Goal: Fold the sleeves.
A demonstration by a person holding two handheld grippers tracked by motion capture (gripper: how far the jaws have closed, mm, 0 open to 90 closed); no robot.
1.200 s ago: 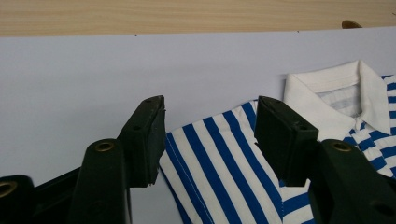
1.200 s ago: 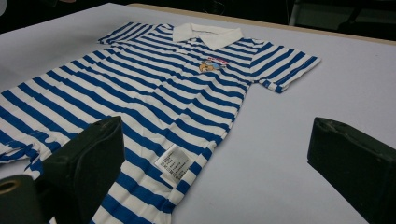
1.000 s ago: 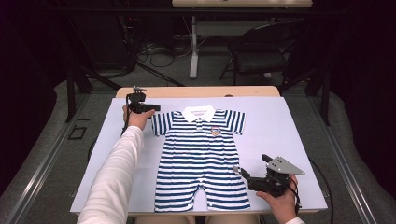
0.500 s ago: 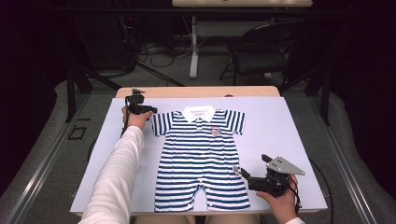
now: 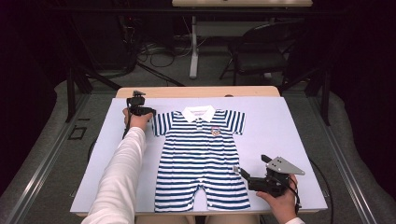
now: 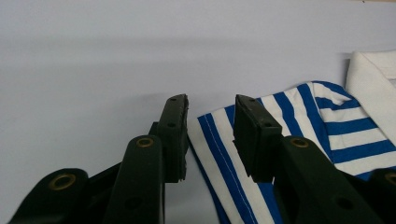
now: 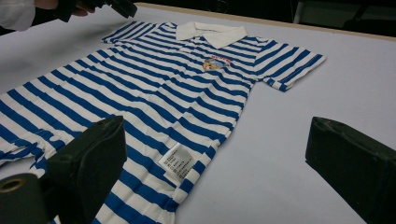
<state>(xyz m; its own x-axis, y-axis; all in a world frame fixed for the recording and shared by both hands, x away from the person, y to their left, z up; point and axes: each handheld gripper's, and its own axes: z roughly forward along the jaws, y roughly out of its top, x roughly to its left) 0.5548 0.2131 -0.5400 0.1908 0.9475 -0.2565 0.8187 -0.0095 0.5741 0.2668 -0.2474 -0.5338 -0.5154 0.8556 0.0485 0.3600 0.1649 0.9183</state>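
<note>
The striped romper [image 5: 201, 158] lies flat mid-worktop; left gripper [image 6: 211, 128], jaws partly parted, straddles its sleeve edge; right gripper [image 5: 243, 173] gapes wide, empty, by its near-right hem.

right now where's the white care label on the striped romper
In the right gripper view, the label lies on the romper's side edge near the leg, just ahead of the open hand-held gripper.

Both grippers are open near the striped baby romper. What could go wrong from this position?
1. The left gripper has its jaws open astride the sleeve edge; closing now might catch only the thin hem, which could slip out.
2. The right gripper sits beside the romper near its side label, jaws wide. It may pinch just the label or one layer, so the garment would lift unevenly and wrinkle.
</note>
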